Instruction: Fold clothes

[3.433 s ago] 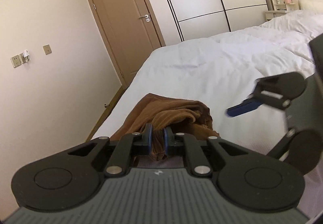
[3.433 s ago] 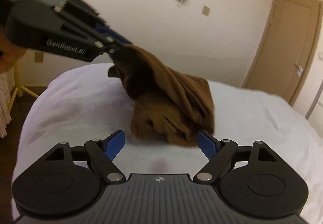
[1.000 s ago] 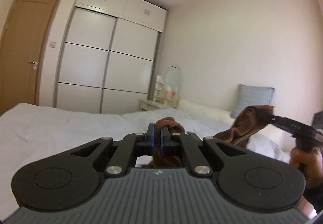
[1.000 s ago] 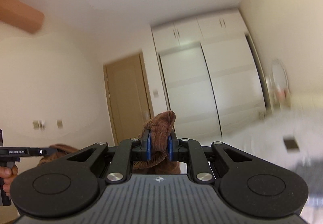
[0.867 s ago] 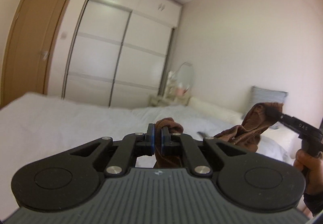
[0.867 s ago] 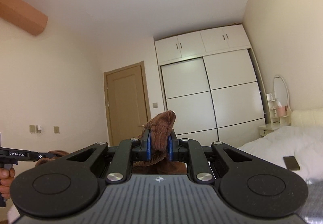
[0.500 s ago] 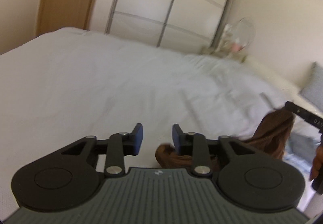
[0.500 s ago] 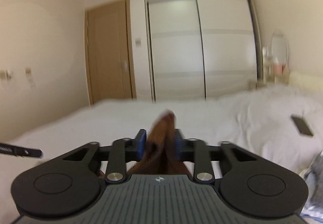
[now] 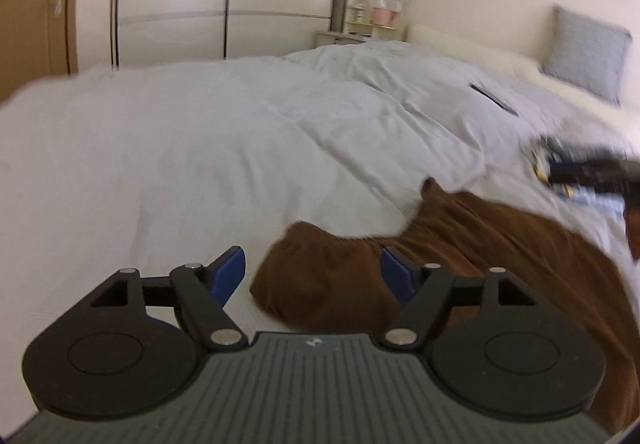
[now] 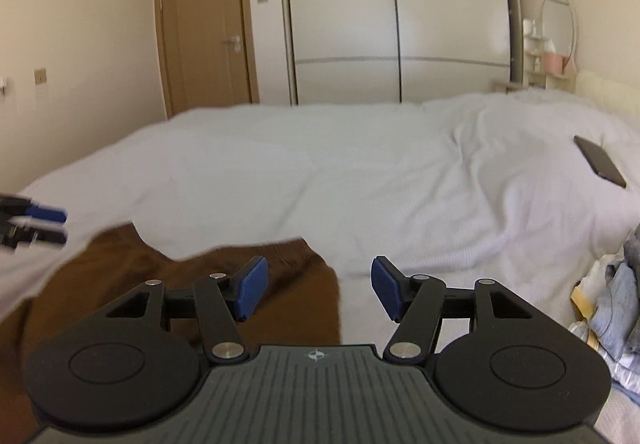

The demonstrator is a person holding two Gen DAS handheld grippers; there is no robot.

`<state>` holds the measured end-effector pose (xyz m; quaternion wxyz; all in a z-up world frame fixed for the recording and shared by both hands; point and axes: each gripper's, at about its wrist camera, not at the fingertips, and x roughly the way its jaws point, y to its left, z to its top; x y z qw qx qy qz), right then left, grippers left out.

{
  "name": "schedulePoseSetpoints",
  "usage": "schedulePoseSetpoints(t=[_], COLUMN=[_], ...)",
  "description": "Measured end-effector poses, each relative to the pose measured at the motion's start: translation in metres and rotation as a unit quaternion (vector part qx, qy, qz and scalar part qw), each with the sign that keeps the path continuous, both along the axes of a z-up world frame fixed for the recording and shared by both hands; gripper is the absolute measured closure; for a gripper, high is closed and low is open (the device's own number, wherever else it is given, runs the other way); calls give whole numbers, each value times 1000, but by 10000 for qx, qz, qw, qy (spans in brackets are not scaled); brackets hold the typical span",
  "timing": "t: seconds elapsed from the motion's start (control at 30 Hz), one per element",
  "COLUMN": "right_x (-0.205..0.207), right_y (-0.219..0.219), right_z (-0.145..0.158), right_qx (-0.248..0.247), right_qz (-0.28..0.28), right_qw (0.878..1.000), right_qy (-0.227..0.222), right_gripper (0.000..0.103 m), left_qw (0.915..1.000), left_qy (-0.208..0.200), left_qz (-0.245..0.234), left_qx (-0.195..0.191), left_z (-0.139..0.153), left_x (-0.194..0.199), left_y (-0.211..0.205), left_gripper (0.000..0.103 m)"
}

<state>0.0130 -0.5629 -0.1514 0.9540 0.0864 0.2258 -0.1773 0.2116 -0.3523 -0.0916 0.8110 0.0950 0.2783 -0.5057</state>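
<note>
Both jaws have just been opening: left hand-held gripper (image 9: 312,276) and right hand-held gripper (image 10: 316,290) gape empty, the brown knitted garment (image 9: 460,244) dropped spread on the white-sheeted bed (image 9: 200,148), ready for folding

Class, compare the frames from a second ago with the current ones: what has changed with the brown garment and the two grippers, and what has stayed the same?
The brown garment, held up by both grippers, now lies spread on the white bed. The left gripper and right gripper came down, their jaws have just been opening, and nothing is pinched. The phone stayed on the bed.

brown garment (image 9: 500,244) cut off, right tool (image 9: 580,172) blurred
</note>
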Motion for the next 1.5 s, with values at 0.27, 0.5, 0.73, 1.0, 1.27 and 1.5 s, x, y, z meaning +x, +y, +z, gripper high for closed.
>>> schedulePoseSetpoints(t=[0.27,0.5,0.73,1.0,1.27,1.5], right_x=[84,147,104,7,106,139], right_y=[-64,-93,-51,28,-33,-63], right_z=[-38,-77,-29,84,79,13], right_qx=[461,922,123,-1807,-2363,-1620], right_qz=[778,1054,748,-64,-697,-685], right_qw=[9936,9797,9946,9782,9666,9844], right_qy=[678,1434,711,-1021,-711,-99], right_gripper=[34,46,95,98,49,45], left_qw=[9952,9965,9987,9770,9767,9882], left_qy=[581,423,-393,-1802,-1756,-648], left_qz=[-485,-526,109,553,1218,1382], left_qx=[617,502,-309,-995,-194,154], left_z=[-29,-28,43,154,120,42], left_x=[48,38,-11,-54,30,44], left_y=[-43,-36,18,21,-95,-36], left_gripper=[50,96,98,98,56,56])
